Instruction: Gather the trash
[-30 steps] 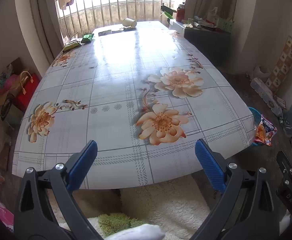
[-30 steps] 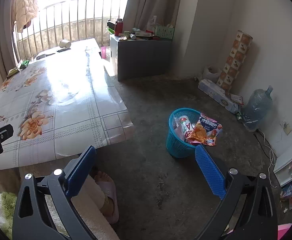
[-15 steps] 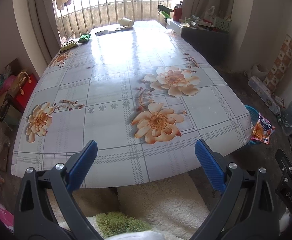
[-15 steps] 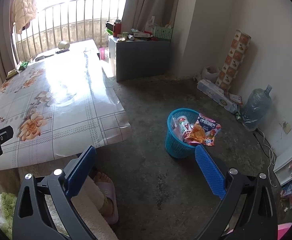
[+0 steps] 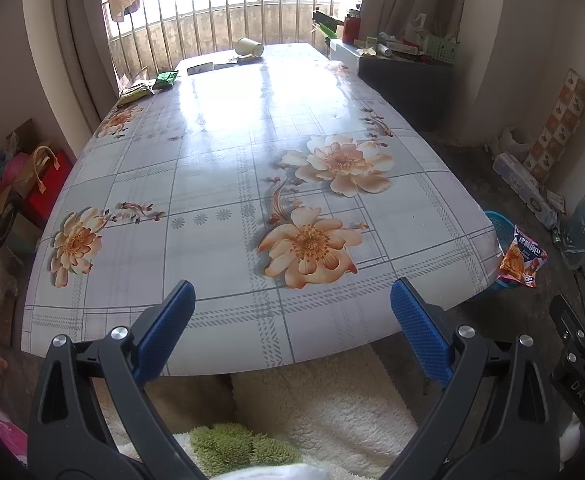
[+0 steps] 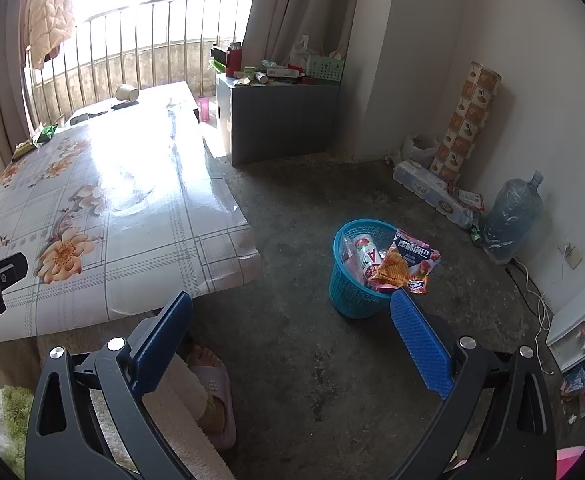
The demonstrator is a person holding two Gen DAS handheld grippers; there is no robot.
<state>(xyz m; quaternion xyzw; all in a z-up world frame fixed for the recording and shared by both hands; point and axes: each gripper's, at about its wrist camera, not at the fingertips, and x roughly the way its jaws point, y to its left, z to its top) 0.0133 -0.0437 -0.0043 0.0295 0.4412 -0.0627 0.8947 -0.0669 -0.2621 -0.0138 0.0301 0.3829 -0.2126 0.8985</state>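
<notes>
A blue mesh trash basket (image 6: 352, 296) stands on the floor right of the table, holding a white carton (image 6: 366, 254) and an orange snack bag (image 6: 404, 266) draped over its rim. The basket (image 5: 500, 232) and bag (image 5: 522, 256) also show in the left wrist view. Green wrappers (image 5: 148, 86) and a tipped paper cup (image 5: 249, 47) lie at the table's far end. My left gripper (image 5: 290, 316) is open and empty over the table's near edge. My right gripper (image 6: 290, 324) is open and empty above the floor, short of the basket.
The flowered table (image 5: 220, 184) fills the left wrist view. A grey cabinet (image 6: 280, 120) with clutter stands beyond it. A water jug (image 6: 510, 216), a patterned roll (image 6: 466, 120) and a long pack (image 6: 432, 192) line the right wall. A slippered foot (image 6: 212, 384) is below.
The left view has pulled back slightly from the table. The right view has barely shifted. Both grippers stay open.
</notes>
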